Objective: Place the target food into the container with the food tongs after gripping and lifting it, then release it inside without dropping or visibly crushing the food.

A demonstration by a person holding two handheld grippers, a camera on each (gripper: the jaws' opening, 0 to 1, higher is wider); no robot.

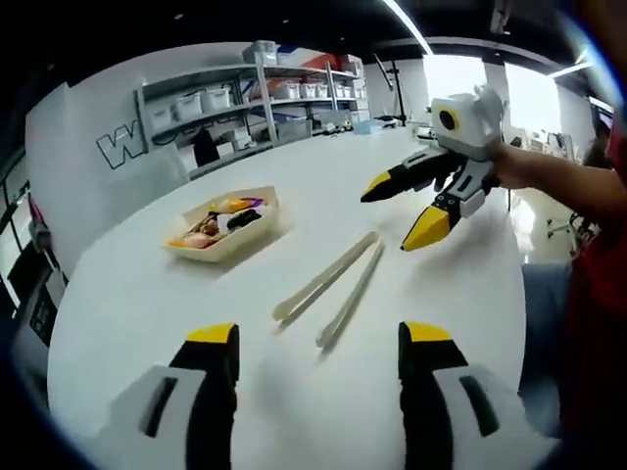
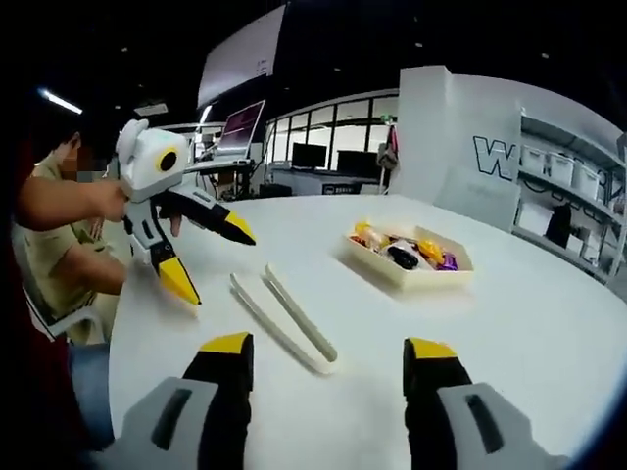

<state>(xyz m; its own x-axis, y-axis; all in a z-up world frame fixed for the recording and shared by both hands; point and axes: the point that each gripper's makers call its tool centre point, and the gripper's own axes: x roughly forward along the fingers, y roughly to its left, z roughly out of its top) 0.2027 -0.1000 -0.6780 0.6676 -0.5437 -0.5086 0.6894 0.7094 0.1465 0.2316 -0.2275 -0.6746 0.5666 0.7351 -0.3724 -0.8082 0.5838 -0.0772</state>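
In the left gripper view, the left tool [image 1: 319, 354] rises from six o'clock with its two yellow-tipped jaws set wide and nothing between them, hovering over the white round surface [image 1: 147, 304]. Just beyond the jaws, near the centre, the pale food tongs [image 1: 333, 281] lie flat on the surface, their two arms joined at the near end and spreading toward one o'clock. At about nine to ten o'clock from the tongs sits the shallow cream tray [image 1: 228, 242], well apart from them, with mixed food [image 1: 223, 217] inside: orange, pink, dark and purple pieces, too small to name singly. At two o'clock the right tool [image 1: 400, 214] comes in, held by a person's hand [image 1: 517, 166], its jaws spread wide and empty, above the surface and near the far end of the tongs without touching. Behind the surface, at eleven to twelve o'clock, metal shelves [image 1: 265, 98] carry white bins.

In the right gripper view, the right tool [image 2: 328, 360] rises from six o'clock, jaws wide apart and empty. The tongs [image 2: 284, 321] lie just ahead of the left jaw, running toward ten o'clock. The tray [image 2: 404, 270] sits at about one o'clock from them, apart, with the food [image 2: 407, 250] in it. At nine to ten o'clock the left tool [image 2: 212, 259] hangs above the surface [image 2: 529, 323], jaws open and holding nothing.
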